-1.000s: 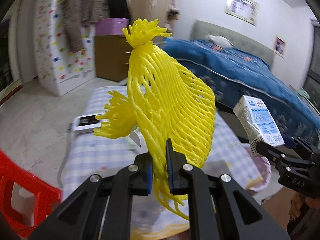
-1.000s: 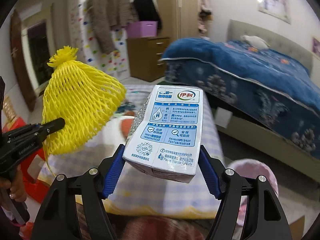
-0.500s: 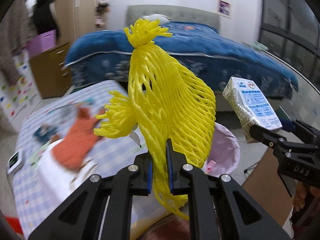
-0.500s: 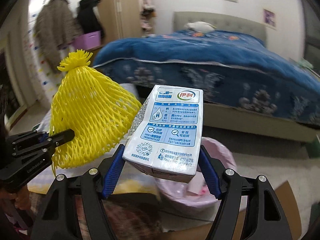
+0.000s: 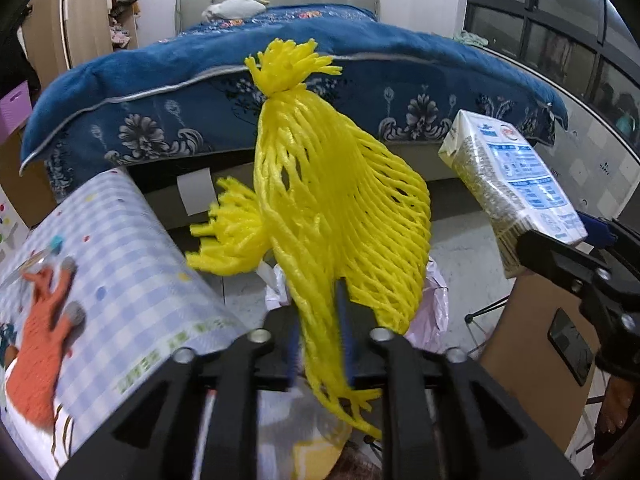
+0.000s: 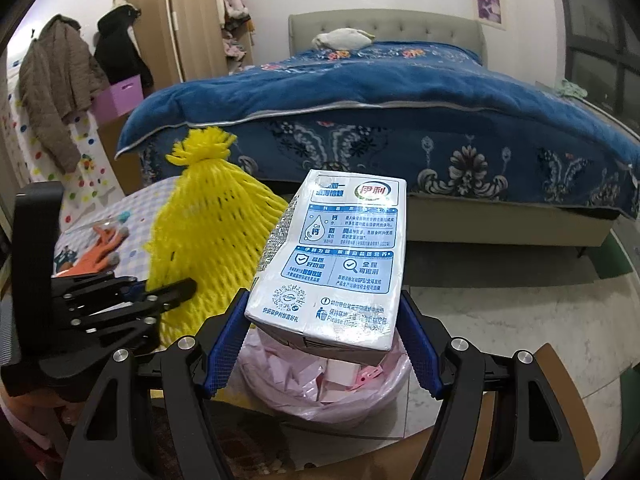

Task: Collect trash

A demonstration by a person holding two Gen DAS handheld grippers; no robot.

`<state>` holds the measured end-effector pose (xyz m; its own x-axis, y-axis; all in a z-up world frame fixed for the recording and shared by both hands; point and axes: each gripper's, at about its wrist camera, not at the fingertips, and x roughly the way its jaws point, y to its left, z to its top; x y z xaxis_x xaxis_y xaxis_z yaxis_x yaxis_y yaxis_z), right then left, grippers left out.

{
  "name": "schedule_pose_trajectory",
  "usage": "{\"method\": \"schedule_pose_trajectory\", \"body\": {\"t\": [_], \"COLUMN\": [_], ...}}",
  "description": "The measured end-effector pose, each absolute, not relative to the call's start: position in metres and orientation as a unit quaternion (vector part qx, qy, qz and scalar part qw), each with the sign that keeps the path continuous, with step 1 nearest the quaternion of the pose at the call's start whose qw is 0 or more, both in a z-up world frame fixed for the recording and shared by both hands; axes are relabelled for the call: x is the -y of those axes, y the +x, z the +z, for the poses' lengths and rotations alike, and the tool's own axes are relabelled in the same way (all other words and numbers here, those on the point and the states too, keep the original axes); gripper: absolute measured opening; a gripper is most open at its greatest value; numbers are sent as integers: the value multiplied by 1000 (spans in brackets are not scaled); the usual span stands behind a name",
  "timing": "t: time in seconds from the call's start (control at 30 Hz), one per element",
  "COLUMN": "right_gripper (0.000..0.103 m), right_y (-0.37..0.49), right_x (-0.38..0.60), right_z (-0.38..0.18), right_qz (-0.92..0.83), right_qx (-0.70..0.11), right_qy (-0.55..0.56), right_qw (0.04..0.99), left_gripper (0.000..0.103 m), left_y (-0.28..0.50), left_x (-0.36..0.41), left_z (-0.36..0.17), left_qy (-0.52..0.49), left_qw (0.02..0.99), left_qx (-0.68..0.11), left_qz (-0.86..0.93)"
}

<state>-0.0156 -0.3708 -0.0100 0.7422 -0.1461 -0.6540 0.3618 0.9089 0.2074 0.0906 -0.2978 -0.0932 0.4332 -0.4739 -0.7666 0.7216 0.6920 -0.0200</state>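
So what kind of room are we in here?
Almost certainly a bedroom in a home: a bed with a blue floral quilt and a padded grey headboard, coats hanging by a wooden wardrobe, and a pink-lined trash bin on the floor.

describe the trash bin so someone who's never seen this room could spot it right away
Start at the big bed with its blue quilt, then look to the floor near its foot. The bin sits there, the only pink-lined container, with pink scraps inside.
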Motion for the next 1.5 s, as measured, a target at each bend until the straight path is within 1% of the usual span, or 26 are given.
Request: {"method": "schedule_pose_trajectory", "body": {"t": [0.03,0.07,0.1,0.23,0.3,0.33,0.37,0.43,0.5,0.83,0.93,1.0,1.17,1.5], "right_gripper": [71,71,71,73,77,84,85,85,85,85,85,85,85,85], "right_y": [-13,-11,-8,10,22,30,37,44,42,14,7,6,10,40], "right_x": [374,376,377,380,378,377,375,372,370,353,336,321,282,196], "right_z": [-12,-13,-16,-31,-43,-53,-62,-73,-75,-33,-19,-10,10,27], "right_qz": [-139,-139,-139,-136,-129,-125,-127,-127,-125,-126,-112,-98,-58,29], "right_qx": [-332,-333,-334,-342,-354,-366,-378,-398,-399,-372,-362,-357,-347,-351], "right_qy": [163,163,163,166,167,164,161,162,168,160,153,147,131,85], "right_qw": [918,918,918,915,911,907,903,894,893,906,913,917,927,932], "left_gripper": [48,64,66,70,70,71,71,71,71,72,74,76,77,77], "left_y": [95,97,100,111,115,116,117,118,117,97,88,79,66,55], "left_x": [302,303,303,293,284,279,273,260,250,200,181,163,117,13], "left_z": [-97,-98,-101,-110,-110,-108,-106,-101,-95,-66,-59,-55,-51,-49], "left_qy": [157,156,156,144,138,133,129,121,116,88,81,78,67,44], "left_qw": [831,833,834,833,836,839,842,847,852,872,877,883,893,916], "left_qx": [-395,-395,-396,-417,-420,-419,-418,-417,-414,-394,-390,-387,-388,-383], "left_qz": [-359,-356,-351,-335,-326,-321,-316,-306,-300,-278,-267,-253,-216,-107]}}
